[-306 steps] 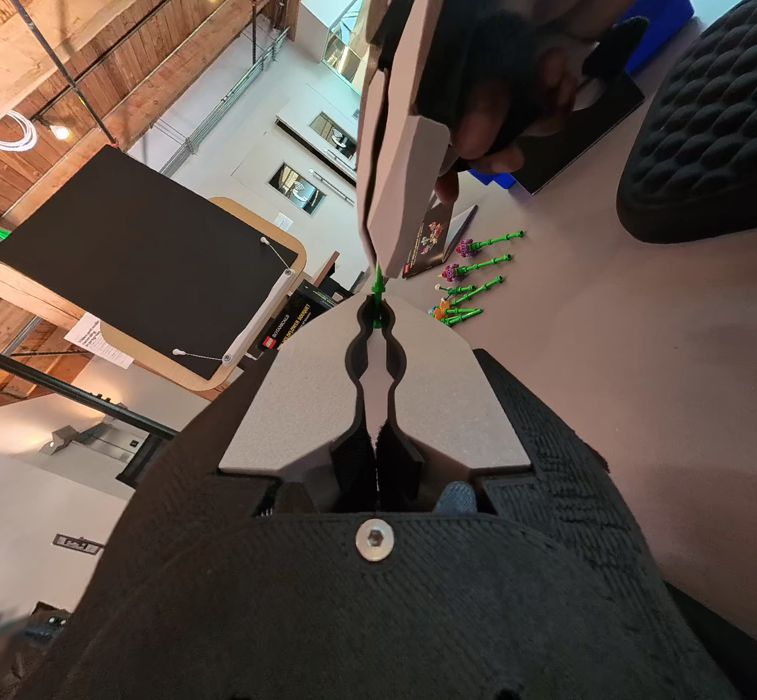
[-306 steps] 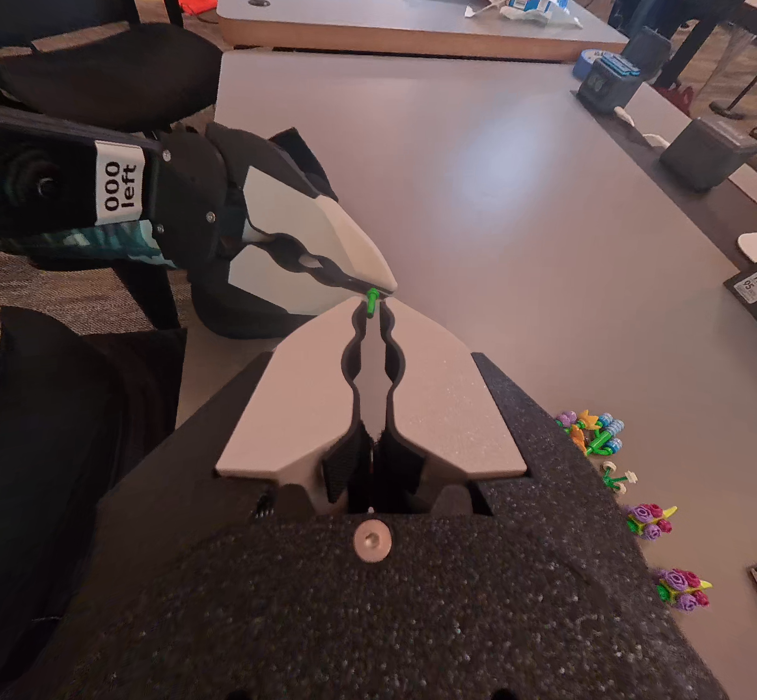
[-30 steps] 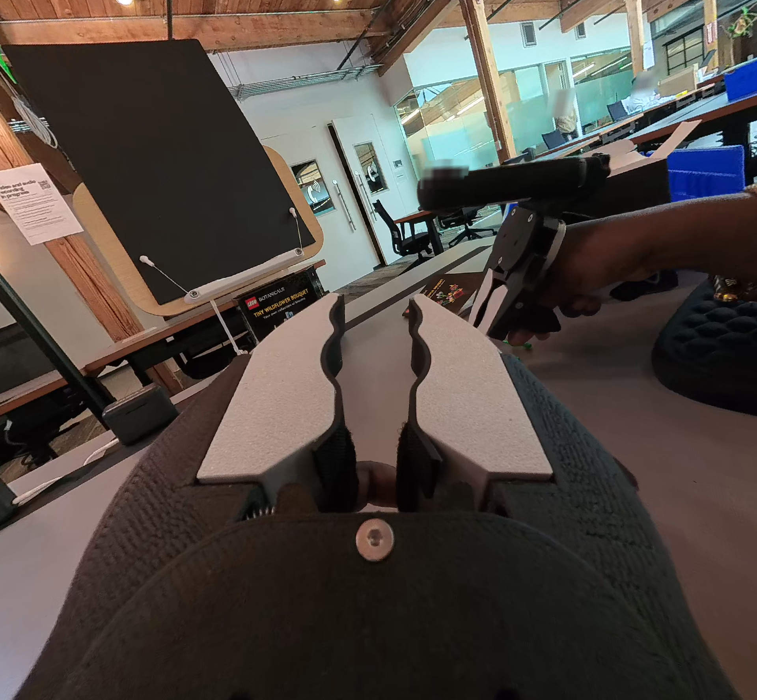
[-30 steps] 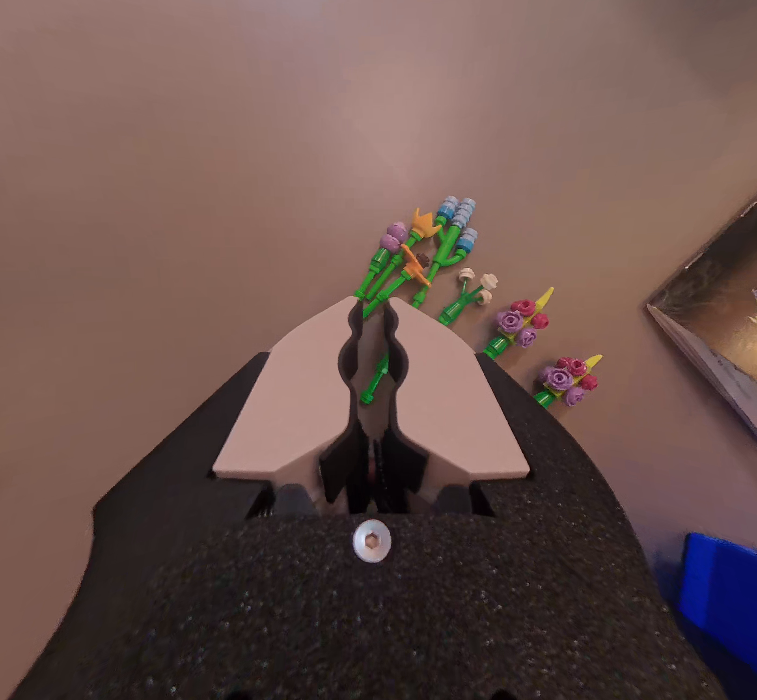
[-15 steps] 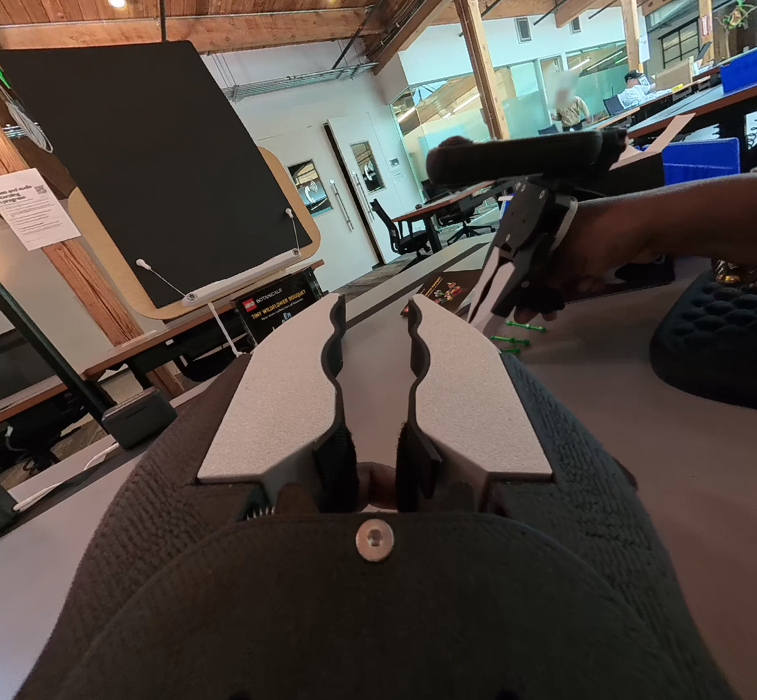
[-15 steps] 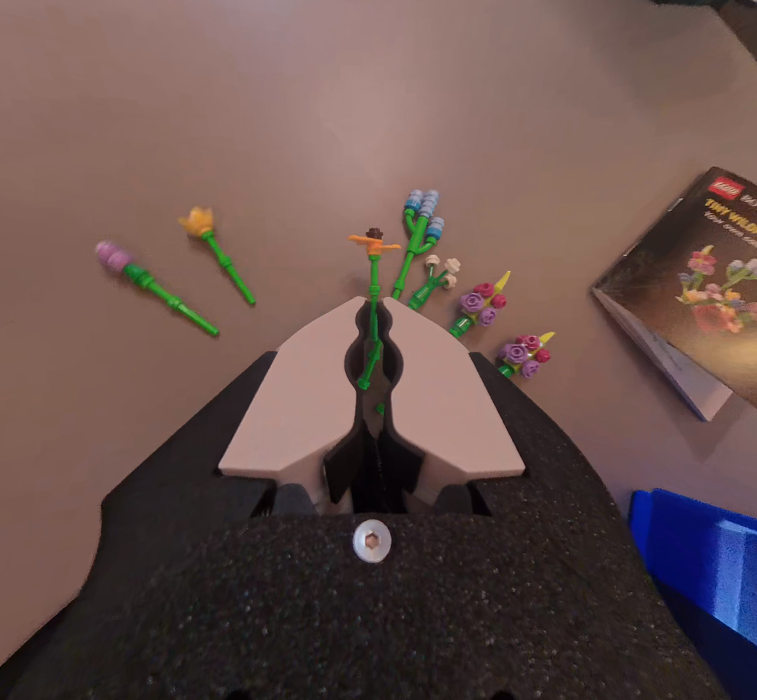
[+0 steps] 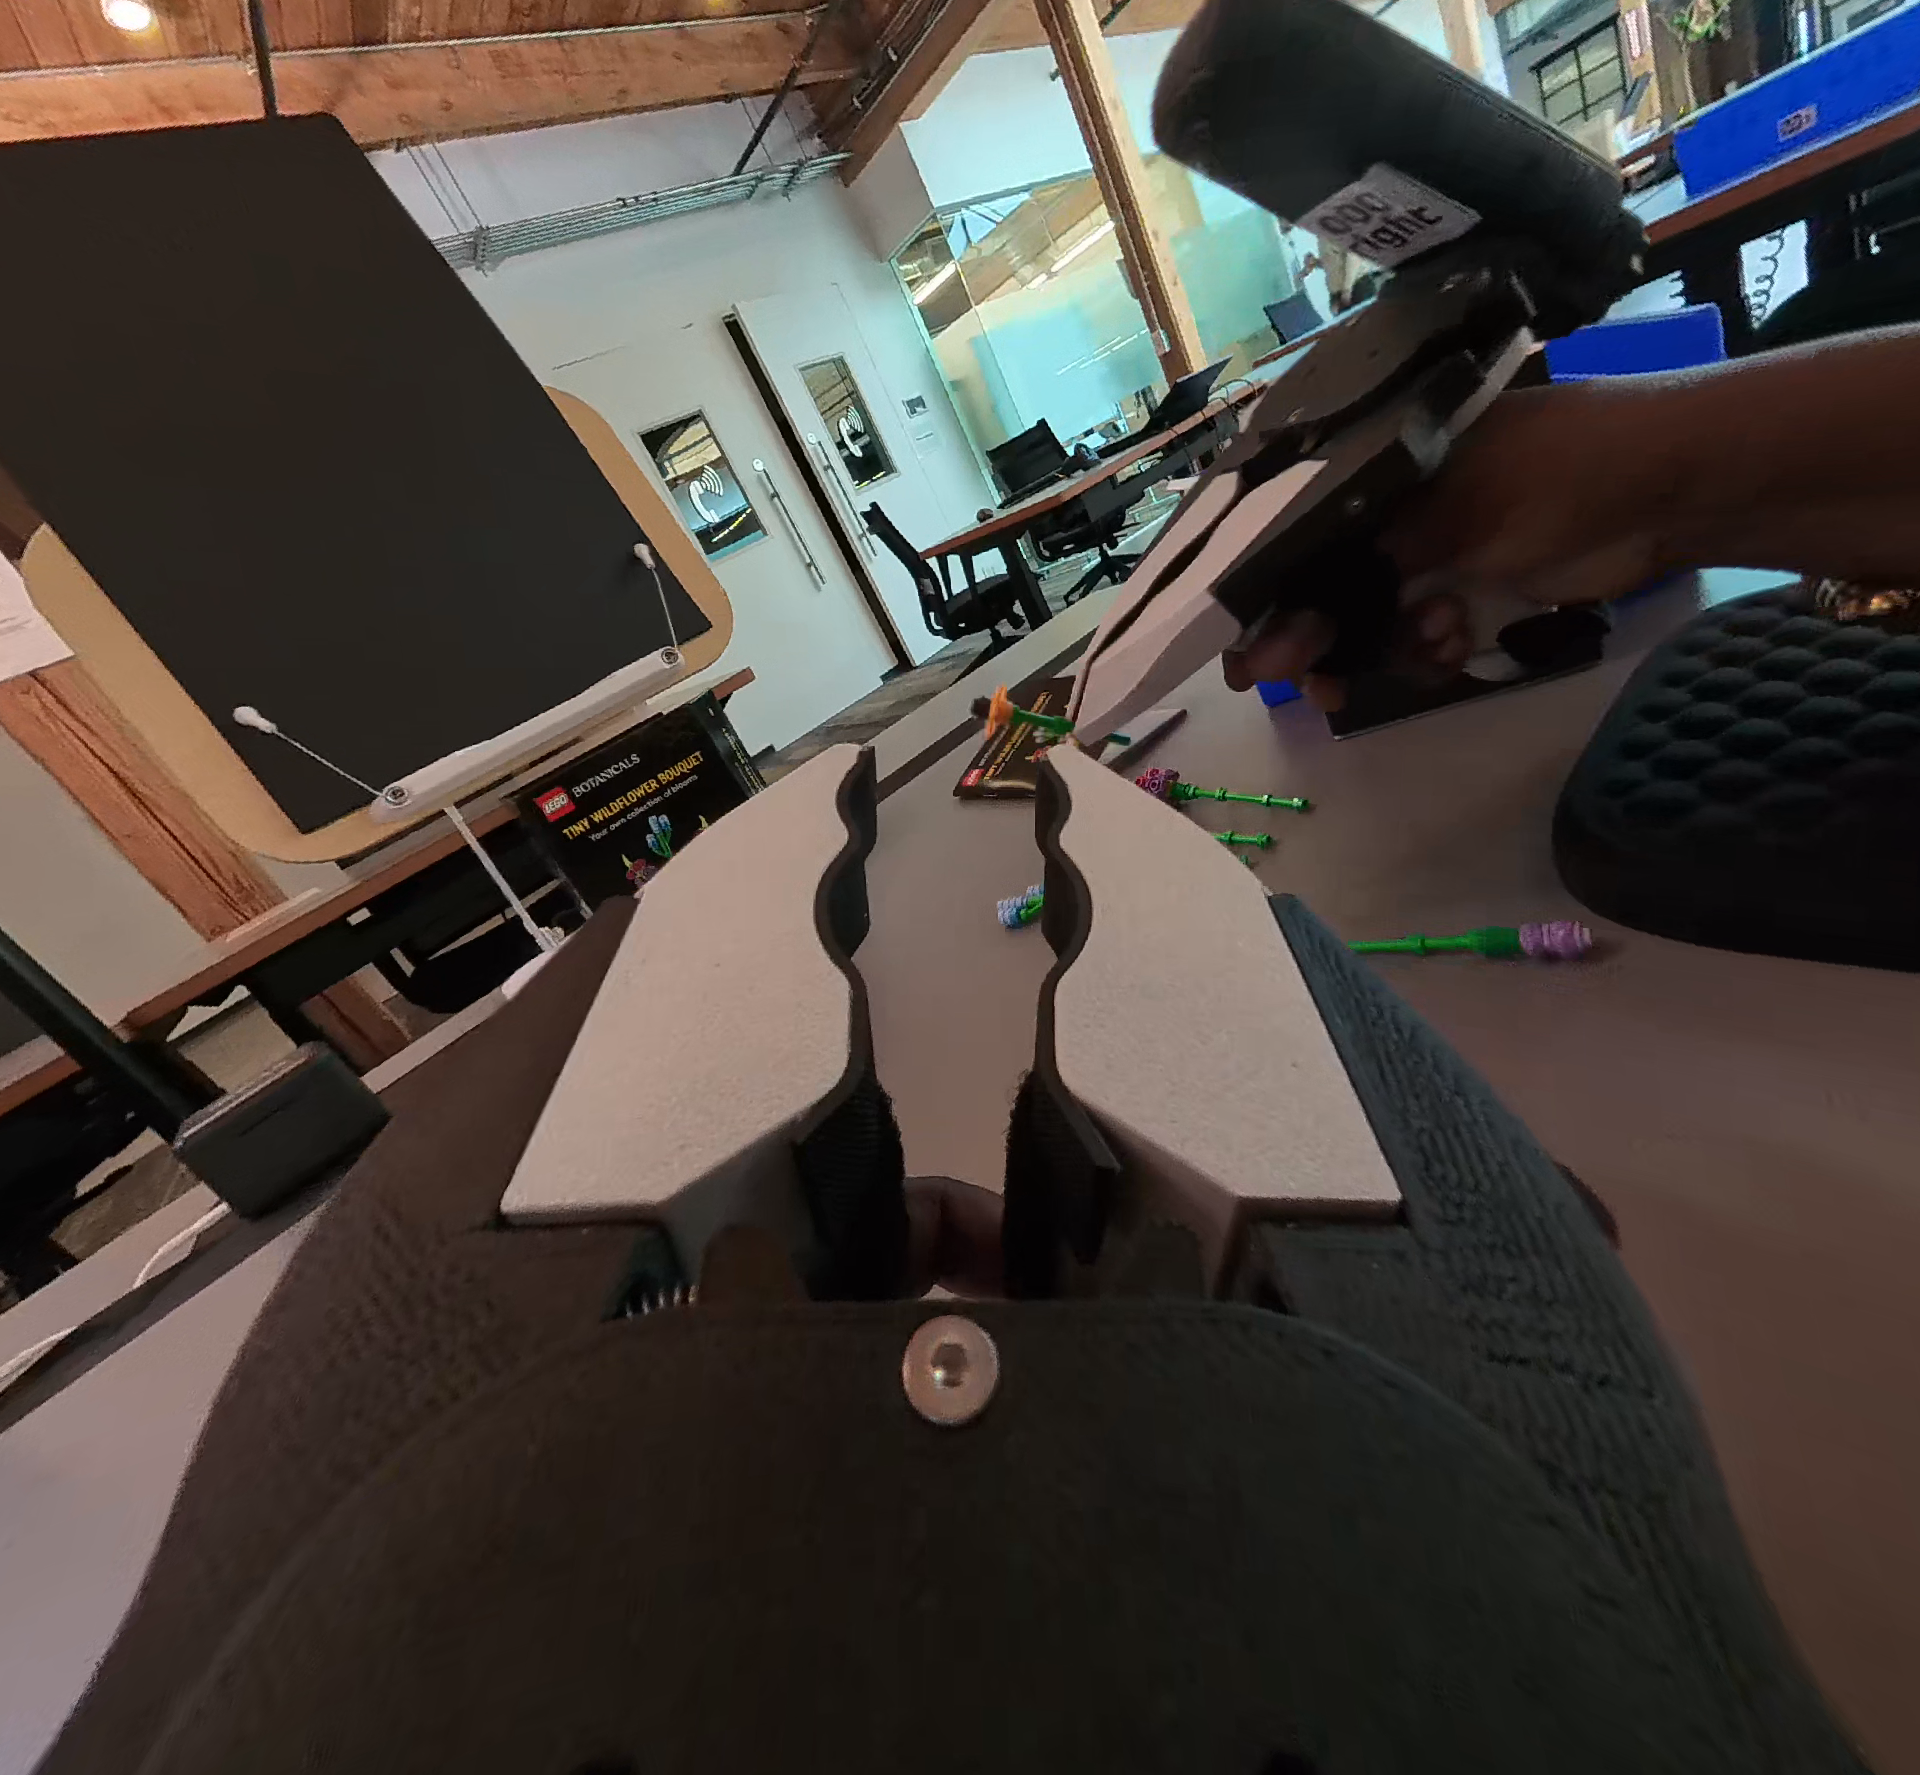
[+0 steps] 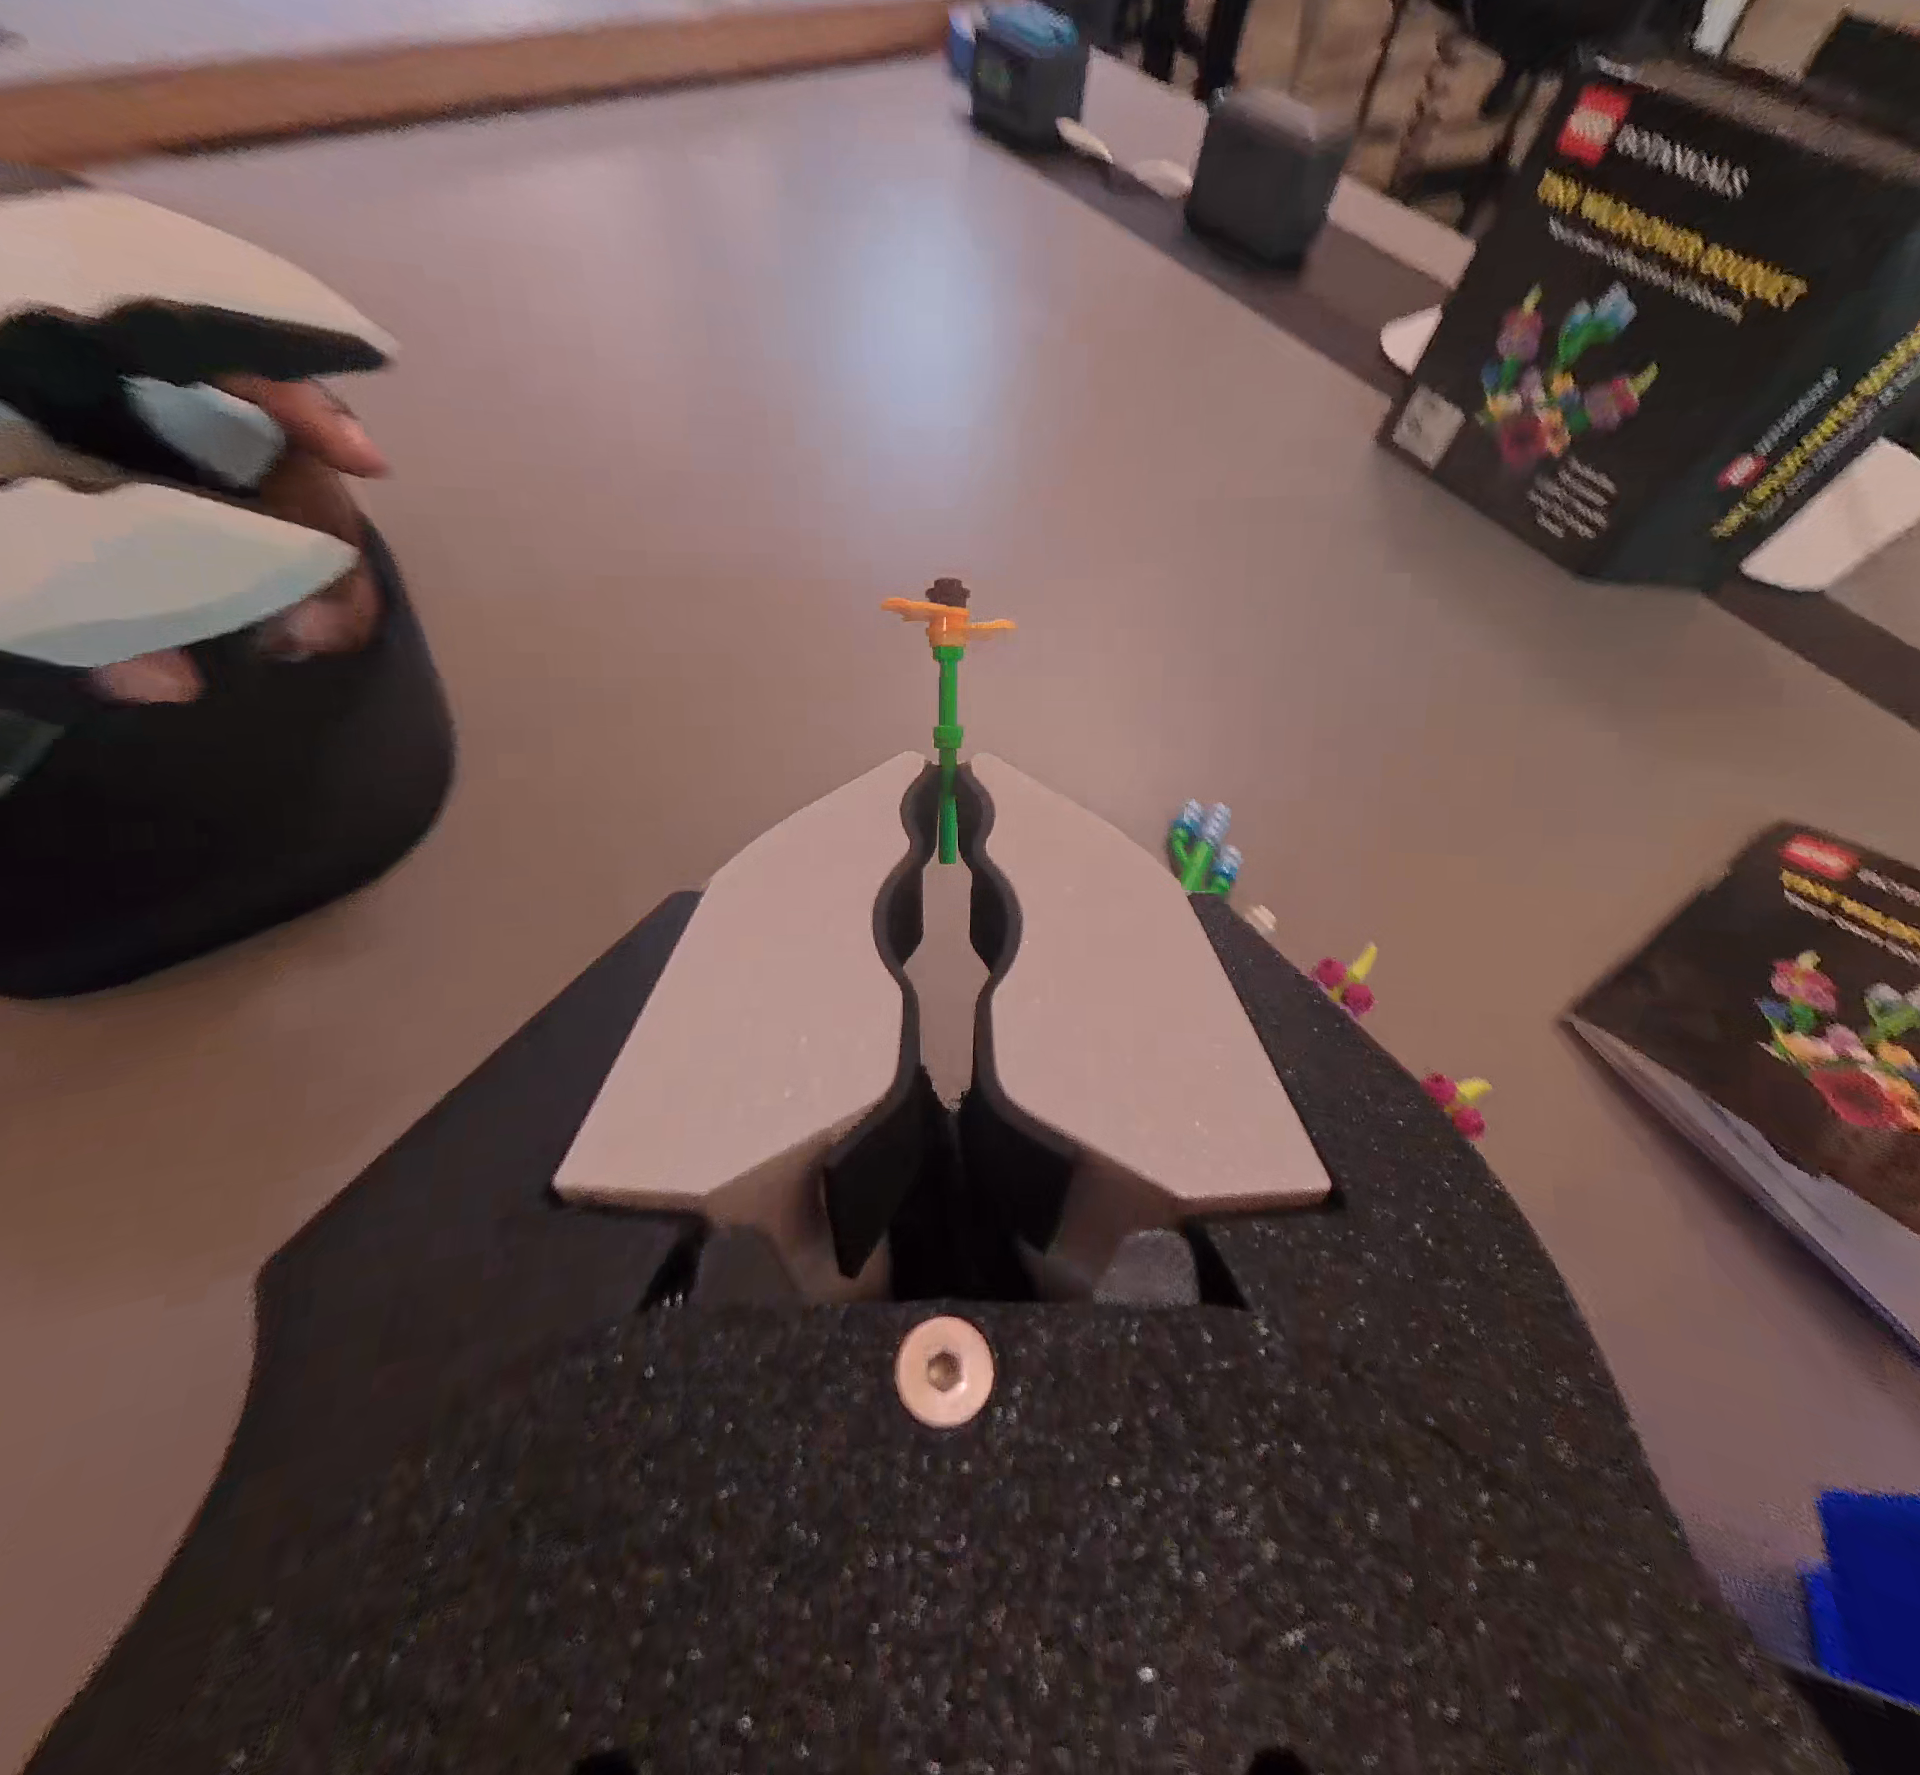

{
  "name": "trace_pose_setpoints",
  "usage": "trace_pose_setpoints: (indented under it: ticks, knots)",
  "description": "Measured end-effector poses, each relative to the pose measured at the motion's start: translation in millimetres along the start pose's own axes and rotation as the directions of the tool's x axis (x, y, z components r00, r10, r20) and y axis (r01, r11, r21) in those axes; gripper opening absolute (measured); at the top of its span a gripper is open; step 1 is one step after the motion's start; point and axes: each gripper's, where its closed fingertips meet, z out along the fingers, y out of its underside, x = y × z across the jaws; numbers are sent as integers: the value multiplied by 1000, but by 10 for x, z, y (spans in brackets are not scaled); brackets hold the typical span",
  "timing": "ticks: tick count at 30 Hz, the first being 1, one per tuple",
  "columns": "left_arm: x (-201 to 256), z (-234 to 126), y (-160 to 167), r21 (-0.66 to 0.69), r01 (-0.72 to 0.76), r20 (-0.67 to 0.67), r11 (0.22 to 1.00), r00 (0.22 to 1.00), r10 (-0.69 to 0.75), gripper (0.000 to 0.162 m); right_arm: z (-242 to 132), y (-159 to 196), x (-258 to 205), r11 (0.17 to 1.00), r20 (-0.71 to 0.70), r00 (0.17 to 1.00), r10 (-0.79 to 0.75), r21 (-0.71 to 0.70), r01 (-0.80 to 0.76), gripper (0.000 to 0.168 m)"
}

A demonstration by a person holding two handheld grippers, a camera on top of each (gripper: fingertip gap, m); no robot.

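Your right gripper is pinching the low green stem of a light, brittle-looking orange toy flower above the table, while your left gripper is hovering with jaws apart, empty.

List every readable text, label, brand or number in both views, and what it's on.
I don't copy out writing; these things bear it:
Black box, standing at right: large print, legible.
Black booklet, lying flat: blurred, partly legible.
White sticker on the right gripper: legible.
Paper sheet, left edge: too small.
Blue bin label: too small.
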Motion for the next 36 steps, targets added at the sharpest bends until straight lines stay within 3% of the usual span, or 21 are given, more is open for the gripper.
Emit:
trace_pose_setpoints:
  ticks: [6, 9, 12, 18, 23, 28, 30, 36]
  knots:
    - [-14, 3, -47, 31, 60, -9, 998, 998, -59, 29, -108, -218, -315, 978, 225, 973, 54, 183, -97, 3]
    - [-18, 21, -127, 76, 180, -34, 981, 984, -178, 29, -184, -298, -438, 949, 355, 928, 112, 239, -206, 3]
    - [12, 56, -223, 122, 364, -98, 923, 930, -354, 30, -264, -374, -511, 922, 429, 898, 96, 302, -243, 3]
    - [143, 109, -313, 114, 602, -249, 790, 788, -564, 34, -319, -443, -714, 915, 450, 891, -64, 382, -128, 3]
    - [247, 103, -342, 84, 627, -319, 774, 753, -576, 29, -318, -443, -879, 913, 457, 876, -156, 404, -49, 3]
    - [340, 84, -372, 50, 656, -385, 753, 708, -591, 15, -292, -399, -1004, 923, 494, 850, -181, 384, -27, 3]
    - [358, 70, -388, 55, 651, -399, 758, 710, -581, 4, -295, -402, -1040, 921, 501, 844, -191, 388, -22, 3]
    - [381, 39, -409, 80, 583, -393, 809, 764, -512, 3, -288, -389, -1073, 920, 508, 838, -198, 390, -19, 3]
